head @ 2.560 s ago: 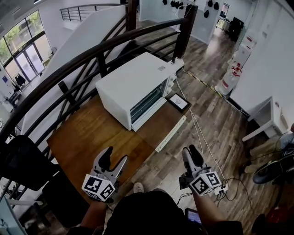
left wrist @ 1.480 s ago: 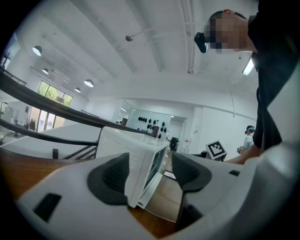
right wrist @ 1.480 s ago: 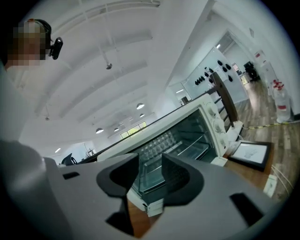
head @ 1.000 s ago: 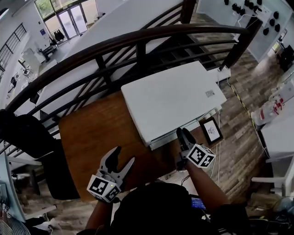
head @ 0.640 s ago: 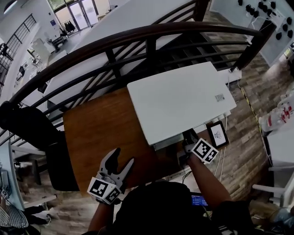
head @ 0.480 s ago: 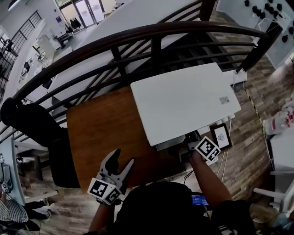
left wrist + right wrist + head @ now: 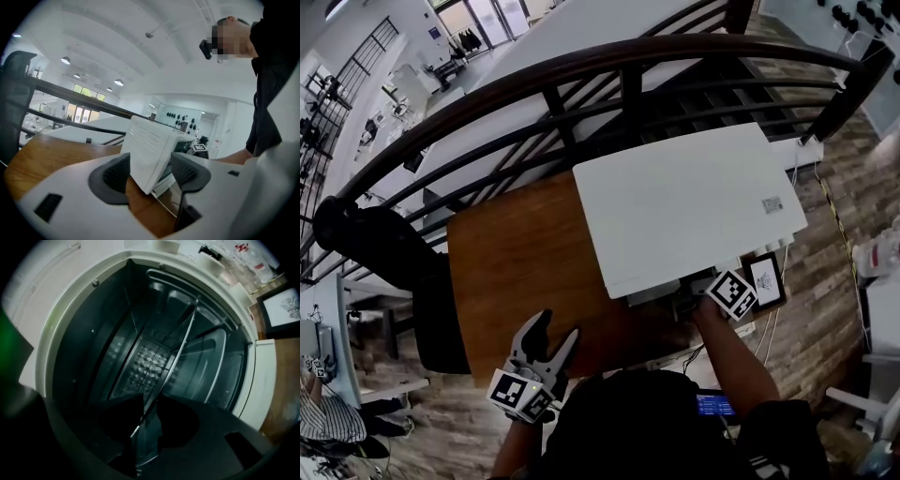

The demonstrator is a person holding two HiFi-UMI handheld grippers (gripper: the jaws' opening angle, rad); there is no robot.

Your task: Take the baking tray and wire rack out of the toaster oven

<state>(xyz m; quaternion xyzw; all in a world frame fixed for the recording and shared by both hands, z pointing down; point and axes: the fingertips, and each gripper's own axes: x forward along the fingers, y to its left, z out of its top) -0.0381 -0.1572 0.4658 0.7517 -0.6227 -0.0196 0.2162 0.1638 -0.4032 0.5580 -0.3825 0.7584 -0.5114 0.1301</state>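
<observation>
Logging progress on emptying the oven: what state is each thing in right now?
Toaster oven: door open.
Right gripper: jaws have just been closing, not yet clamped.
Wire rack: inside the oven, front bar between those jaws.
Baking tray: inside the oven.
Left gripper: open, empty.

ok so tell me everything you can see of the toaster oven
The toaster oven is a white, metal-looking box sitting level on the wooden table beside the railing. Its flat top carries a small label; one side has vent slots. The front is open, showing a dark, shiny cavity with a thin metal edge running toward the opening. The right gripper is at the opening, its jaws having just been closing around that edge; whether they pinch it is unclear.
</observation>
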